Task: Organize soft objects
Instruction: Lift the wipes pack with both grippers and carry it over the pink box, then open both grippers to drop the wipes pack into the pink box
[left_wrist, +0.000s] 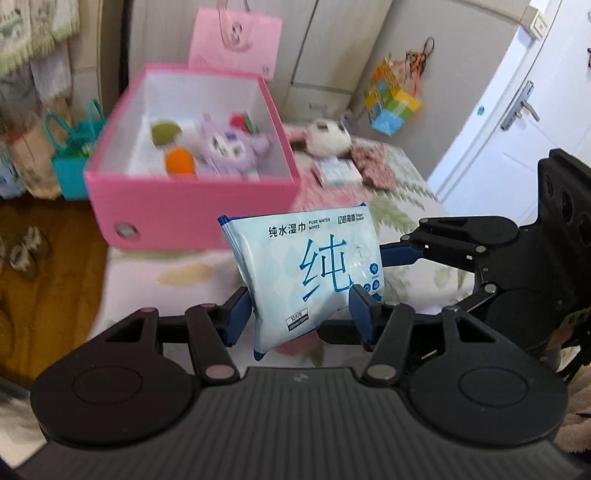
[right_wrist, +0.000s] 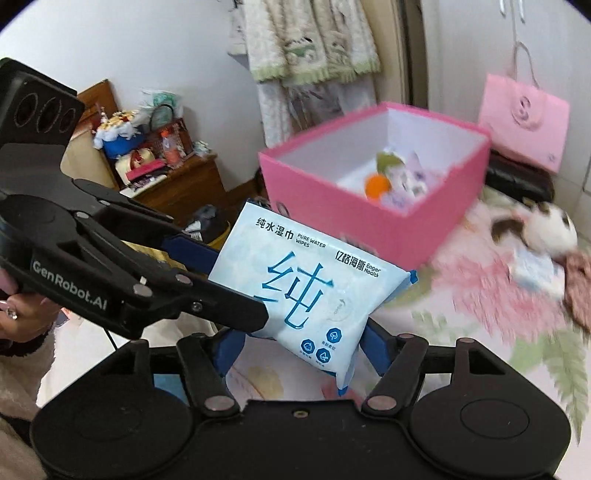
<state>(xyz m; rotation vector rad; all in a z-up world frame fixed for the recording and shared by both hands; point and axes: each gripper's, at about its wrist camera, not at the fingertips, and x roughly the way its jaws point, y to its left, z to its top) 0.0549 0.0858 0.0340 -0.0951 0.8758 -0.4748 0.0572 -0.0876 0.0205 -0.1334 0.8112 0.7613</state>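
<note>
Both grippers, left (left_wrist: 299, 314) and right (right_wrist: 303, 350), pinching wipes pack (left_wrist: 306, 273) midair, fingers part-open around it; pink box (left_wrist: 192, 206) already holding plush toys (left_wrist: 229, 147); panda plush (left_wrist: 328, 136), small packs still lying on bed.

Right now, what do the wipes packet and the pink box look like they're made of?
The wipes packet looks like thin glossy plastic film: it shines, puckers and has crimped end seams. The pink box looks like matte cardboard, probably paper-covered: stiff straight walls, sharp corners, plain white inside.
</note>
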